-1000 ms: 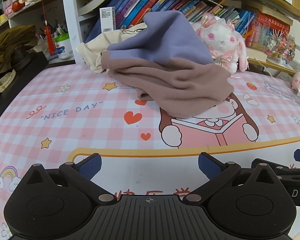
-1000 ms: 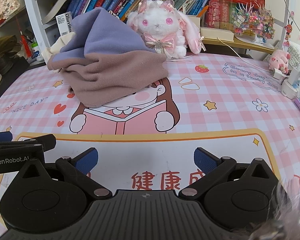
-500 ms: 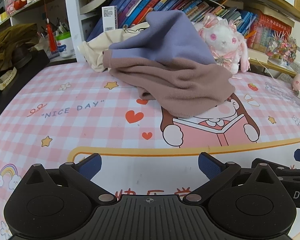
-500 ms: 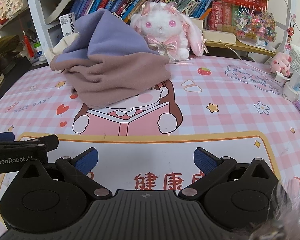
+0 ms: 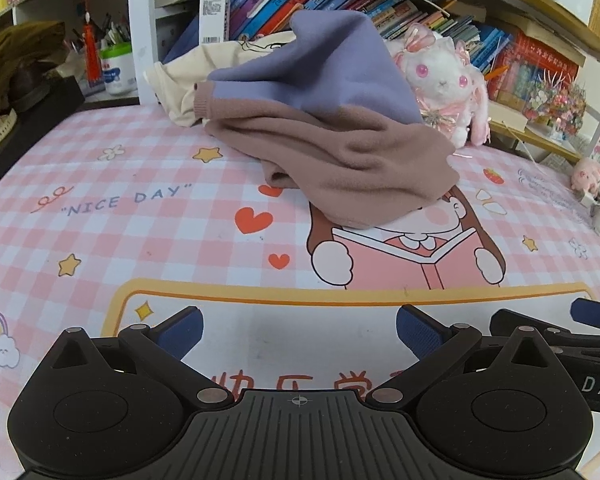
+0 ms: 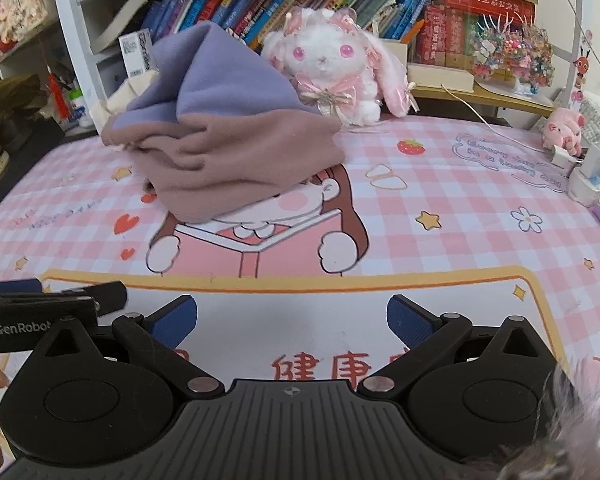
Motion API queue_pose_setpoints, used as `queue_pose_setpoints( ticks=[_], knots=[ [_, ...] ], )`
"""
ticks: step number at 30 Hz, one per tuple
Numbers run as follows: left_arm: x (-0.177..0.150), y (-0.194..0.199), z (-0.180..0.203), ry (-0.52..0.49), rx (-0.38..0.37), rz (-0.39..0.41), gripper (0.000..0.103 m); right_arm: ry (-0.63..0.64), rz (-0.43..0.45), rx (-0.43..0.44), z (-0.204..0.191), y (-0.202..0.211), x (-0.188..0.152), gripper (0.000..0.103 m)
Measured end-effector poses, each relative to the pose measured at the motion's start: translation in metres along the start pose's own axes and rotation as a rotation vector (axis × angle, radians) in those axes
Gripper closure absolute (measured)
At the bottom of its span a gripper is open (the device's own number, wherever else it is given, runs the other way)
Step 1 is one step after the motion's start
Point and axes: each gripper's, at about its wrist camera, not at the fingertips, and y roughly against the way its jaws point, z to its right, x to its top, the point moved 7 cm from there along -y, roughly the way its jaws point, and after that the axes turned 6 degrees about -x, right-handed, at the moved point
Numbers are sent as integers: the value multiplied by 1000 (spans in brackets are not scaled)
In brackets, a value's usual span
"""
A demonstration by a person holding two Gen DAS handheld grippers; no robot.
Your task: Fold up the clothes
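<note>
Jaws on both the left gripper (image 5: 298,330) and right gripper (image 6: 292,316) stand wide apart with nothing between them, two blue-padded fingers each, both low over the pink checked cartoon-print table mat (image 5: 140,236). Ahead of both jaws, well apart from the fingertips, sits one crumpled purple-and-mauve fleece sweater (image 5: 328,128) (image 6: 228,148) heaped on the mat, with one cream garment (image 5: 184,80) partly under it on the far left side. One white-and-pink plush rabbit (image 6: 332,68) sits just behind the heap; right gripper's edge shows at the right of the left wrist view.
</note>
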Motion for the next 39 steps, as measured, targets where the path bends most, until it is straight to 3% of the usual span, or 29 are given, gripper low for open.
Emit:
queue_pose_setpoints(
  ticks=[11, 14, 20, 27, 33, 36, 39],
  knots=[
    [3, -1, 12, -39, 33, 41, 0, 3, -26, 59, 9, -8, 0, 0],
    [3, -7, 17, -52, 27, 20, 0, -3, -25, 80, 15, -11, 1, 0],
    [15, -18, 25, -108, 78, 41, 0, -48, -44, 94, 36, -22, 2, 3],
    [47, -56, 50, -316, 90, 76, 0, -96, -82, 127, 62, -31, 0, 22],
    [71, -97, 87, -541, 132, 109, 0, -119, -93, 179, 78, -24, -1, 26],
    [81, -118, 98, -601, 158, 106, 0, -121, -87, 196, 83, -18, 0, 26],
    [95, -130, 95, -583, 183, 105, 2, -119, -71, 205, 88, -12, 3, 26]
  ],
)
